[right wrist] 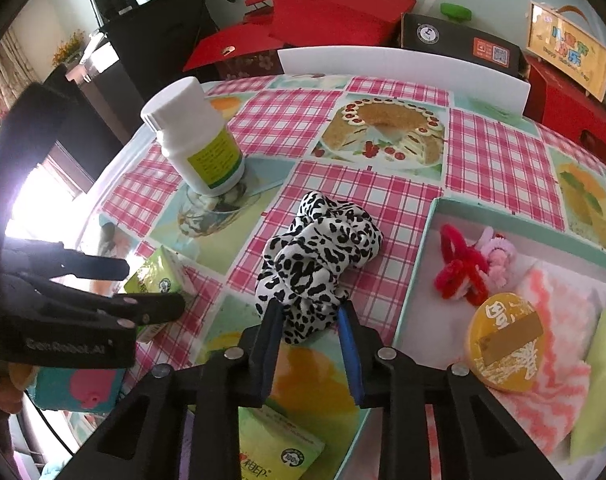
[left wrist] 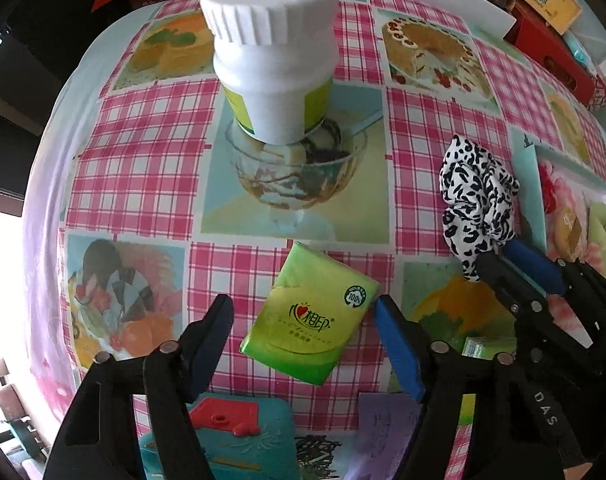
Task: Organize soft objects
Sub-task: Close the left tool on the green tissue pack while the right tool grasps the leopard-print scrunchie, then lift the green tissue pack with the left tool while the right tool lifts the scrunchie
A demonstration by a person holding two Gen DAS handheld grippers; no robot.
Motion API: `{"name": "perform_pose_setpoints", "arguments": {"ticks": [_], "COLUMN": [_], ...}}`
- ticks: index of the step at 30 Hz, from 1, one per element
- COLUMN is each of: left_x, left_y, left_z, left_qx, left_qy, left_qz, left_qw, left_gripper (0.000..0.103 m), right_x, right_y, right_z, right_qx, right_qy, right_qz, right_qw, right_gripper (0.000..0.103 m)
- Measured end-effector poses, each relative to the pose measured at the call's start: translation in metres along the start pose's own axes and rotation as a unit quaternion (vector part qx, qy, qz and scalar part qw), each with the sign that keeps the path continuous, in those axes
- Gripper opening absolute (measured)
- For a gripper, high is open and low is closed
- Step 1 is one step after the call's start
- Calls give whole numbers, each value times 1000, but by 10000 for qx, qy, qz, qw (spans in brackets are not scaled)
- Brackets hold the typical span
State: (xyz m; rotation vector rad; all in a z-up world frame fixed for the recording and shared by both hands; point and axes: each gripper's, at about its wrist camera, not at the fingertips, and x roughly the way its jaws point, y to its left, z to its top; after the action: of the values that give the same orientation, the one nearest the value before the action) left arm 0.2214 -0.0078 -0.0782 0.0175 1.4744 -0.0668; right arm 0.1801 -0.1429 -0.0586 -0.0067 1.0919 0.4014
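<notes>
My right gripper [right wrist: 310,334]: low over the tablecloth [right wrist: 383,272], clenched on the scrunchie [right wrist: 319,252], which bunches away from the fingers, left of the tray [right wrist: 419,264]. My left gripper [left wrist: 303,344]: released, straddling the tissue pack [left wrist: 309,316], long axis near-left to far-right.

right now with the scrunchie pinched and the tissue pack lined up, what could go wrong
The right tongs pinch only an edge of the leopard scrunchie, so it could slip out on the way to the tray. The open left tongs straddle the tilted tissue pack and may nudge it askew when closing.
</notes>
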Motion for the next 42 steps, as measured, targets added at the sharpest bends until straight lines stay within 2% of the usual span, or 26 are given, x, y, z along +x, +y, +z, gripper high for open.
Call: {"name": "perform_pose_setpoints", "arguments": {"ticks": [2,9,16,19,25,34,36,42], "left_x": [2,3,-20,-28,-35,-44,-44,-31], "left_y": [-4,5,12,7,-3,9,11,8], "left_z": [0,1,-3,-5,-1,5,3,5], "left_qx": [12,-119,-595,-762,-1071,-1655,-1827,-1780], "left_qy": [27,-118,-614,-796,-1045,-1306,-1340,-1282], "left_qz": [-22,-59,-379,-533,-543,-489,-483,-498], "left_qw": [10000,9998,9956,9925,9872,9763,9728,9744], "left_gripper": [57,56,56,56,56,56,56,56], "right_x": [0,-1,-3,-4,-7,-18,-22,-30], "right_y": [-1,-3,-7,-11,-16,-14,-14,-9], "right_z": [0,0,-1,-1,-2,1,2,7], "right_qx": [22,92,168,223,270,175,186,74], "right_qy": [5,11,-3,-24,-58,-242,-329,-569], "right_qz": [38,118,221,264,285,220,218,92], "right_qw": [10000,9999,9996,9994,9992,9993,9990,9983], "right_gripper": [26,21,13,4,3,3,7,7]}}
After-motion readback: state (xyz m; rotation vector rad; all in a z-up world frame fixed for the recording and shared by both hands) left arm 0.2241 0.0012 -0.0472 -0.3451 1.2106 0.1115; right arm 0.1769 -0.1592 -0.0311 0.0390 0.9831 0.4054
